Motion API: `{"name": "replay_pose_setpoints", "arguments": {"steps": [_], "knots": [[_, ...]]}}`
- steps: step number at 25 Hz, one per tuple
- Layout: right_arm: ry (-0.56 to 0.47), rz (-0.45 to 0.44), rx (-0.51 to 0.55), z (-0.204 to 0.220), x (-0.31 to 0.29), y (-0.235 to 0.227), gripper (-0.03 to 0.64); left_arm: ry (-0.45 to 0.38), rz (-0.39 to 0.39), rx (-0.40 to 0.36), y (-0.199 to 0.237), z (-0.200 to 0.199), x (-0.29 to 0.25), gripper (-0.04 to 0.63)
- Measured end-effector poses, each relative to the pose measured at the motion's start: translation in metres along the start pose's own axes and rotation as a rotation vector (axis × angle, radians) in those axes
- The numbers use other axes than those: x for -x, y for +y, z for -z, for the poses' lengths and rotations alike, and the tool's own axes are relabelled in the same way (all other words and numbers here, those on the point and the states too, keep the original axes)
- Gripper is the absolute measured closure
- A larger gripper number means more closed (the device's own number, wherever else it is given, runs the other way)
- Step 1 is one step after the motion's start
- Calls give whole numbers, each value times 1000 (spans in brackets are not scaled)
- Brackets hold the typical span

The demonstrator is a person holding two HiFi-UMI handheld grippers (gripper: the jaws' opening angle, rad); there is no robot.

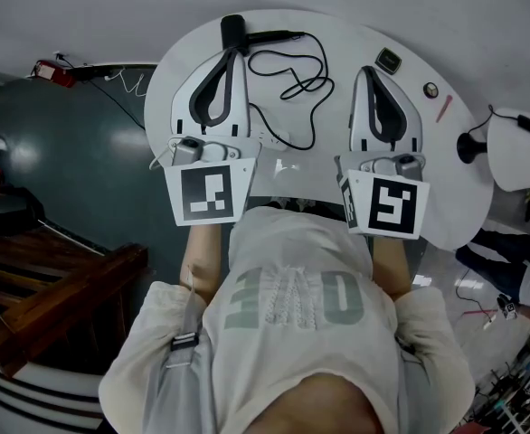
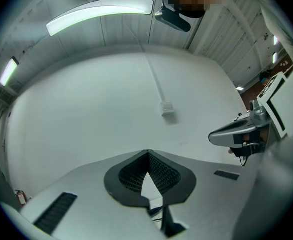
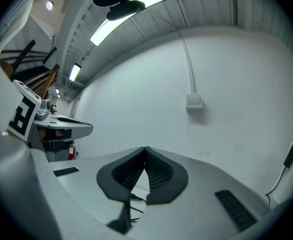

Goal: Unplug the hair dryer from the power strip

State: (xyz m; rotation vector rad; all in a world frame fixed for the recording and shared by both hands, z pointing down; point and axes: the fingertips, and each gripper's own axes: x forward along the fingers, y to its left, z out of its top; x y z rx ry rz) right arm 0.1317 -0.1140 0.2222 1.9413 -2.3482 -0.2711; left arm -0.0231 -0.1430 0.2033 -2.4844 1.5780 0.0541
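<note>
Left gripper [image 1: 230, 57] at centre left, jaws clenched, nothing between them. Right gripper [image 1: 372, 72] at centre right, likewise clenched and empty. Dryer [image 1: 240, 33] lies at top of table [image 1: 441, 179], by left gripper's tip; black cord [image 1: 294, 80] loops down between both grippers

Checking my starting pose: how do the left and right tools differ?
The left tool points at the black hair dryer, tip close to it; the right tool points toward a small dark box. The left tool's marker cube faces the head camera squarely; the right tool's marker cube shows a second face. Both are shut and empty.
</note>
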Motion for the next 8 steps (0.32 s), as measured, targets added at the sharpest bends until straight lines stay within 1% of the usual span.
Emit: {"name": "replay_pose_setpoints", "arguments": {"steps": [8], "knots": [[9,-14,7,4,2,3,598,1,-7,-16,4,1,2,581]]}}
